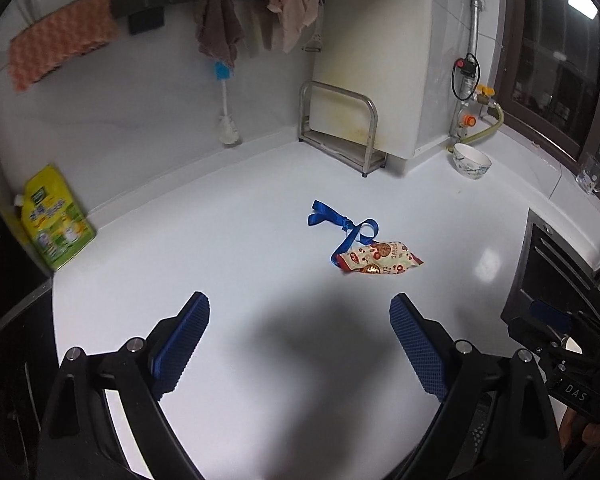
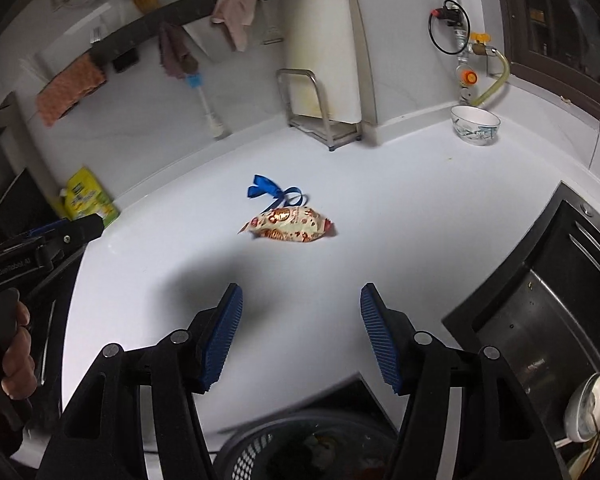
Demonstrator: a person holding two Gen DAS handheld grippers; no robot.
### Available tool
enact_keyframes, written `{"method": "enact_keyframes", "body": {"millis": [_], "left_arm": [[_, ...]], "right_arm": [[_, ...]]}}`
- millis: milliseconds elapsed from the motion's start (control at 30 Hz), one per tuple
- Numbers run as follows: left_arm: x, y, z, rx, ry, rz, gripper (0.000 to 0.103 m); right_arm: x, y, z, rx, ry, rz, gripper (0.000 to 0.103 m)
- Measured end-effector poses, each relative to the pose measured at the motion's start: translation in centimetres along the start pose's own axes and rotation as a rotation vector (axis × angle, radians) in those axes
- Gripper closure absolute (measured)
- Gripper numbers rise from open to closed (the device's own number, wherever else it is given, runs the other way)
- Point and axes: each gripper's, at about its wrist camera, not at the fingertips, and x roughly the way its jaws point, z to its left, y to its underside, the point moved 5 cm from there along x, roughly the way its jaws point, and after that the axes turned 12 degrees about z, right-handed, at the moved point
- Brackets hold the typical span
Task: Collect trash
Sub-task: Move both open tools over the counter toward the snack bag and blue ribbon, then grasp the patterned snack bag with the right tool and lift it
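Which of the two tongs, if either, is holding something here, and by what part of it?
Neither. The left tongs and right tongs both stand open over bare counter, with nothing between the pads. The snack wrapper and blue ribbon lie untouched ahead.

Home kitchen: white tabletop (image 1: 228, 240), sink (image 2: 540, 300) at right, dishcloths (image 1: 220, 28) on a wall rail, gas valve (image 2: 480, 46) with hose, bowl (image 2: 476, 124), detergent pouch (image 1: 56, 220), cutting-board rack (image 1: 340, 128).

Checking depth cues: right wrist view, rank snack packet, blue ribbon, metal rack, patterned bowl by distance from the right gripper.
From the right gripper:
1. Snack packet, centre counter.
2. Blue ribbon, just behind it.
3. Metal rack at the back and patterned bowl at back right: too close to call.
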Motion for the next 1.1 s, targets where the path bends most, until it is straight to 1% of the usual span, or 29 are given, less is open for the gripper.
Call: {"method": "enact_keyframes", "body": {"millis": [300,533,667,733,800,1067,1100], "left_arm": [[5.4,-3.1,0.9,0.072,0.069,0.047,0.013],[9.7,-5.0,1.2,0.101,0.104,0.088,0.013],[11.7,-5.9,1.7,0.102,0.112,0.103,0.013],[12.5,-6.4,1.9,0.107,0.101,0.101,0.013],[13.0,-6.7,2.1,0.116,0.092,0.095,0.013],[14.7,-7.1,3.1,0.104,0.094,0.122,0.013],[14.8,-7.0,3.3,0.101,0.092,0.124,0.013]], "right_arm": [[3.7,-2.4,0.3,0.047,0.064,0.018,0.044],[7.0,-4.9,0.2,0.045,0.084,0.037,0.044],[9.2,-6.3,0.4,0.008,0.067,0.060,0.044],[10.4,-7.3,0.4,-0.014,0.041,0.071,0.044],[11.3,-8.1,0.6,-0.049,0.042,0.079,0.044],[14.9,-10.3,2.1,-0.241,0.040,0.124,0.044],[15.3,-10.5,2.2,-0.268,0.043,0.133,0.042]]}}
